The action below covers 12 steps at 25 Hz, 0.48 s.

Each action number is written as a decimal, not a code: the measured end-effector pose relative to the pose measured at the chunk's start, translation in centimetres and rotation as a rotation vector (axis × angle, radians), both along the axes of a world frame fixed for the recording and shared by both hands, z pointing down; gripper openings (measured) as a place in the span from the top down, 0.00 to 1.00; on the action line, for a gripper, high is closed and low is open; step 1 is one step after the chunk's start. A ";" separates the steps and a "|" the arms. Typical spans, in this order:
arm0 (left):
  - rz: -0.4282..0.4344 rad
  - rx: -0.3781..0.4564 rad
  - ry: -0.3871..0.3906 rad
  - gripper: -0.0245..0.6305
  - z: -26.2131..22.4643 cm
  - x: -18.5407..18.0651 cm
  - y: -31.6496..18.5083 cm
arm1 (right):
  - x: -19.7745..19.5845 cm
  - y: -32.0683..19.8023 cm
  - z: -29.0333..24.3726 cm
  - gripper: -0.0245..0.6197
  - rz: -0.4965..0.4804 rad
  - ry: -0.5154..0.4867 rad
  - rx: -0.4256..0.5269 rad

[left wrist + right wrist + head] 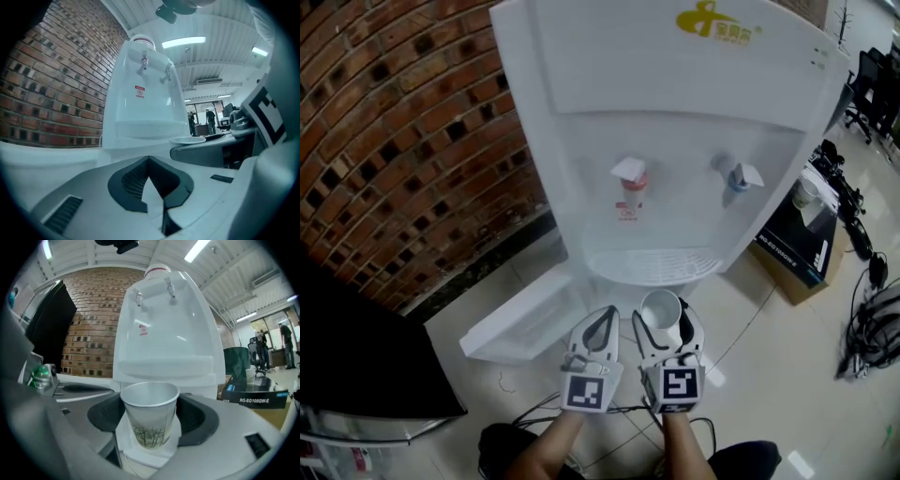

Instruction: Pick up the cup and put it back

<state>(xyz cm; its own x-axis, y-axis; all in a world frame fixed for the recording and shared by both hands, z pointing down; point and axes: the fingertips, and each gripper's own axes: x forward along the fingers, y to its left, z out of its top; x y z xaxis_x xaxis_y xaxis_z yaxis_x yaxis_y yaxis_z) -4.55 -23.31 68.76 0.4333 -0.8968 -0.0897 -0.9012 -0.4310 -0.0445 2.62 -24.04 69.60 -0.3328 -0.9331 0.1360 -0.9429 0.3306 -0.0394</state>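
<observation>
A white paper cup (661,314) with a tree print (150,420) stands upright between the jaws of my right gripper (666,321), whose dark pads press on its sides (151,414). The cup hangs in the air just in front of and below the drip tray (652,265) of a white water dispenser (675,112). It sits about midway between the red tap (629,183) and the blue tap (737,176). My left gripper (602,321) is close beside it on the left, its jaws together and empty (149,161). The cup's rim (187,139) shows in the left gripper view.
A brick wall (403,141) runs along the left. A black cabinet (356,356) stands at the near left and a white panel (525,314) lies at the dispenser's foot. A cardboard box (797,246) and loose cables (872,323) are on the tiled floor to the right.
</observation>
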 end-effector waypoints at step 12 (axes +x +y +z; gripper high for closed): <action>0.022 0.049 0.024 0.97 -5.7 1.2 1.6 | -0.2 1.8 -4.7 0.43 -0.034 0.043 0.030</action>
